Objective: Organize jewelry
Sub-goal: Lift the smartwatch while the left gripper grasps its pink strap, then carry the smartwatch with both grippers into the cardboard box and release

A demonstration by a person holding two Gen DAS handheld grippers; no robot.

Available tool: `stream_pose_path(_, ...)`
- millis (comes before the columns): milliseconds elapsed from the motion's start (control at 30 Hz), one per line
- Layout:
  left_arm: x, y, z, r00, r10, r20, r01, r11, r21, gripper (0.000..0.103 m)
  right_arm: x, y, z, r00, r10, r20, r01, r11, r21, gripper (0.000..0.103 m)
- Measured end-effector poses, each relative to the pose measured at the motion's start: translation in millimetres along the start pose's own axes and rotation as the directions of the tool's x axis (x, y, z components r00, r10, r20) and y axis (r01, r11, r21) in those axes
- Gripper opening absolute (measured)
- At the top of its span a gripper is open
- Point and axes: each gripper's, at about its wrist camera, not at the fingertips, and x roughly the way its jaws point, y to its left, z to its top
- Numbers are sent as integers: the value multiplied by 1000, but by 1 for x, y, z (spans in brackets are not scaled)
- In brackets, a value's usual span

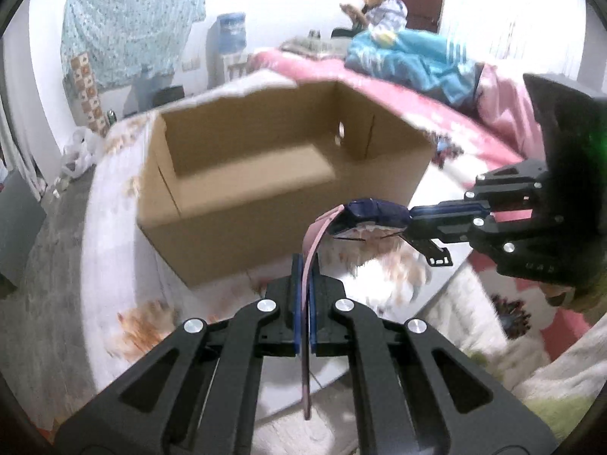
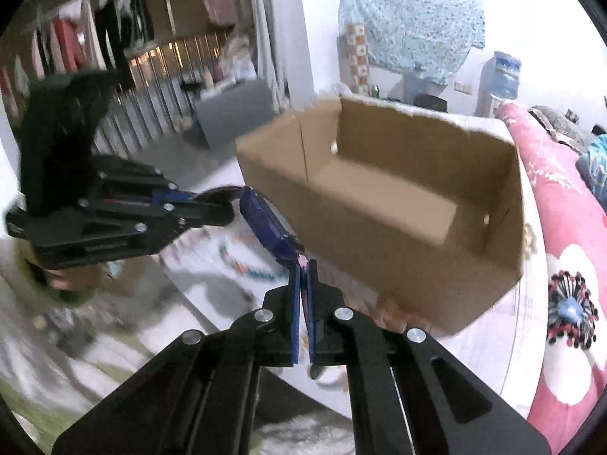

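— Above the near edge of the tabletop, in front of the cardboard box, what is each gripper doing?

— Both are closed on one strap. The left gripper pinches its pink band. The right gripper comes in from the right side and clamps the end of its dark-blue section.

— So where is the strap?

— It is off the tabletop, strung between the two pairs of jaws. Its long axis runs across the front of the box, roughly along the near wall, not pointing into it.

— And the box from the jaws?

— It is ahead and beyond, with its opening facing up. From the left gripper it lies ahead and a little left, from the right gripper ahead and to the right. My guess is that both must carry the strap forward over the near wall together. Which hand is nearer I cannot tell.

— Does one camera show more?

— The left wrist view shows the pink tail hanging loose below the left jaws, which might catch on the rim. The right wrist view hides that tail. It does show the blue section slanting up and left to the other gripper. It also shows something like coloured beads on the tabletop below, too blurred to name.
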Motion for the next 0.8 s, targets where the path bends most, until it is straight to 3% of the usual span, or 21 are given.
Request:
stream_pose_path(100, -10, 16, 39, 1000, -4, 1, 4, 1000, -20, 2, -2, -19, 36, 996, 86, 2, -86, 994, 62, 3)
stream_pose_path(167, -9, 31, 66, 999, -47, -27, 46, 997, -65, 2, 2, -38, 67, 988, 154, -17, -151, 981, 118, 4)
stream_pose_path(233, 2, 47, 96, 993, -103, -58, 96, 988, -121, 2, 11, -54, 92, 982, 184, -41, -176, 973, 149, 4)
stream_pose_path(333, 37, 71, 129, 986, -107, -126, 85, 982, -168, 2, 48, -83, 121, 965, 234, -122, -202, 953, 227, 4)
stream_pose_path(500, 114, 106, 147, 951, -103, -292, 39, 976, -216, 2, 119, -132, 135, 925, 256, -282, -150, 926, 347, 4)
stream_pose_path(667, 183, 123, 142, 896, -75, -437, -23, 976, -214, 2, 169, -161, 147, 903, 205, -378, -76, 941, 331, 4)
stream_pose_path(733, 204, 125, 143, 880, -21, -474, -73, 981, -178, 4, 190, -170, 149, 886, 169, -433, -35, 953, 300, 4)
stream_pose_path(800, 219, 126, 144, 871, 33, -489, -114, 984, -137, 15, 206, -182, 148, 878, 101, -467, 30, 964, 265, 7)
